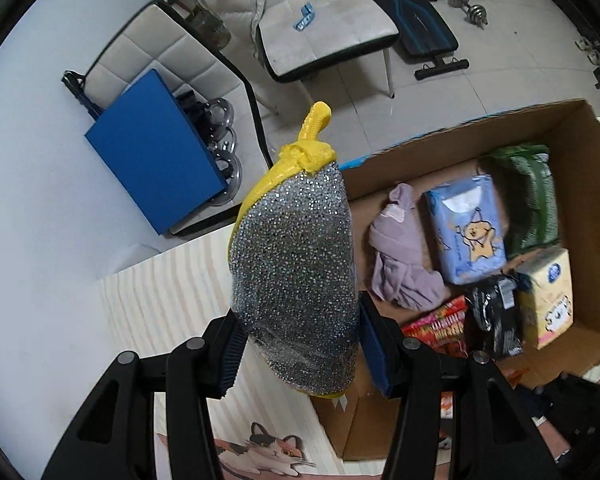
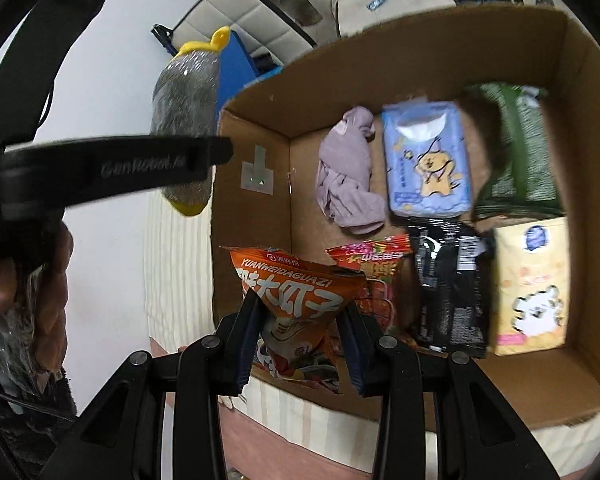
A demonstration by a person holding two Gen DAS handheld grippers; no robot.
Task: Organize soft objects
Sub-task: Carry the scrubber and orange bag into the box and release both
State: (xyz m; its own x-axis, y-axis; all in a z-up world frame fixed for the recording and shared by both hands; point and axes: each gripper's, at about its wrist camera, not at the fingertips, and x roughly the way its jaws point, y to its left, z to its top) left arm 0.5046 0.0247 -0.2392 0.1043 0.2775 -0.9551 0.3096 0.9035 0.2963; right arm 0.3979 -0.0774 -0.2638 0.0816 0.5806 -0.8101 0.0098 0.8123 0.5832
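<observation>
Clamped between the pads of the left gripper [image 1: 300,354], a silver glitter scrubber [image 1: 296,276] with a yellow back and loop is seen at the centre of the left wrist frame, held upright above the striped table edge [image 1: 172,292], just left of the cardboard box [image 1: 572,140]. The same scrubber [image 2: 186,92] is caught in the upper left of the right wrist frame, outside the box's left wall [image 2: 252,200].

The right gripper [image 2: 300,344] is noted pinched on an orange snack bag [image 2: 300,292], lower centre of that frame, over the box's near left corner.

Inside the box, recorded in the right wrist view:
- lilac cloth [image 2: 348,176], crumpled, centre of frame
- blue tissue pack [image 2: 426,164] with a cartoon figure, just right of the cloth
- green pack [image 2: 520,148], blurred, upper right
- cream tissue pack [image 2: 532,284], right side
- black packet [image 2: 448,284], between the cream pack and a red snack bag [image 2: 372,268]

A blue board [image 1: 152,152] is seen on a white chair [image 1: 156,44], upper left of the left wrist frame; a dumbbell [image 1: 468,6] lies on the tiled floor, upper right
</observation>
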